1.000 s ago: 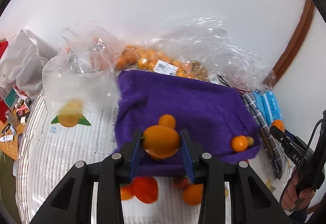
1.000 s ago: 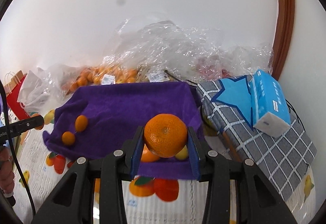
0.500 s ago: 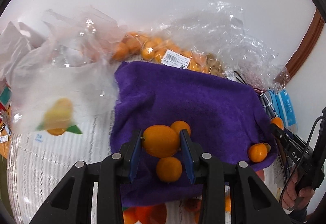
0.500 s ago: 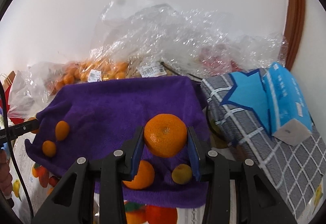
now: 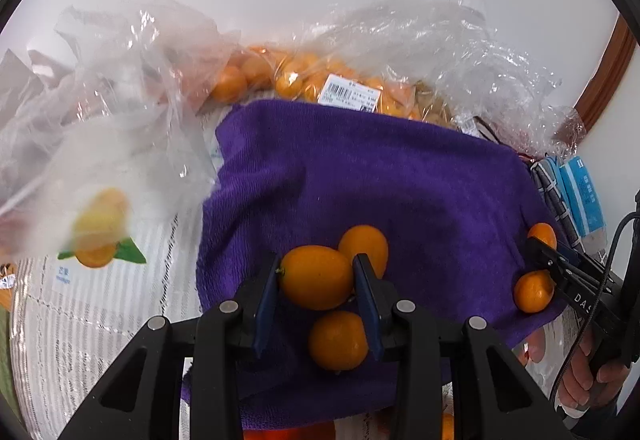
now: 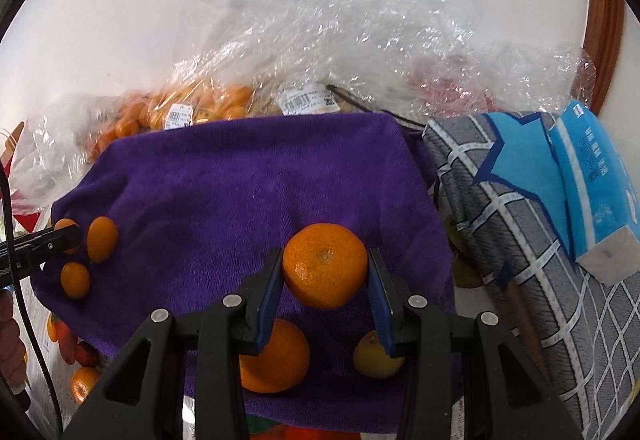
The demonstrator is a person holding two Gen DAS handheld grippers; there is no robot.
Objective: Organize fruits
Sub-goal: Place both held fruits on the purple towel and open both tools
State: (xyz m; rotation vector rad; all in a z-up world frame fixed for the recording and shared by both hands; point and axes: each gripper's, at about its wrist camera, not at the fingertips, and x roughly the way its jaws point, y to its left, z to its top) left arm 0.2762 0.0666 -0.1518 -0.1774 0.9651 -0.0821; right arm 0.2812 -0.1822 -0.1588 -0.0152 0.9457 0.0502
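My left gripper (image 5: pixel 316 278) is shut on a smooth orange kumquat (image 5: pixel 314 276) and holds it over the left part of the purple towel (image 5: pixel 400 184). Two more kumquats (image 5: pixel 338 340) lie on the towel right by it. My right gripper (image 6: pixel 324 266) is shut on a larger mandarin (image 6: pixel 325 265) over the towel's right part (image 6: pixel 240 180). Below it lie another mandarin (image 6: pixel 276 358) and a small yellowish fruit (image 6: pixel 374 358). The left gripper tip shows at the left edge of the right wrist view (image 6: pixel 40 244) beside the kumquats (image 6: pixel 102 238).
Clear plastic bags of small orange fruit (image 5: pixel 304 80) lie behind the towel against the white wall. A crumpled empty bag (image 5: pixel 100 120) lies at the left. A grey checked cloth (image 6: pixel 520 240) with a blue tissue pack (image 6: pixel 588 176) lies to the right. The tablecloth (image 5: pixel 80 320) has printed fruit.
Both grippers have moved forward and lower over the towel with their fruit held. The fruit lying on the towel now shows closer below the fingers.
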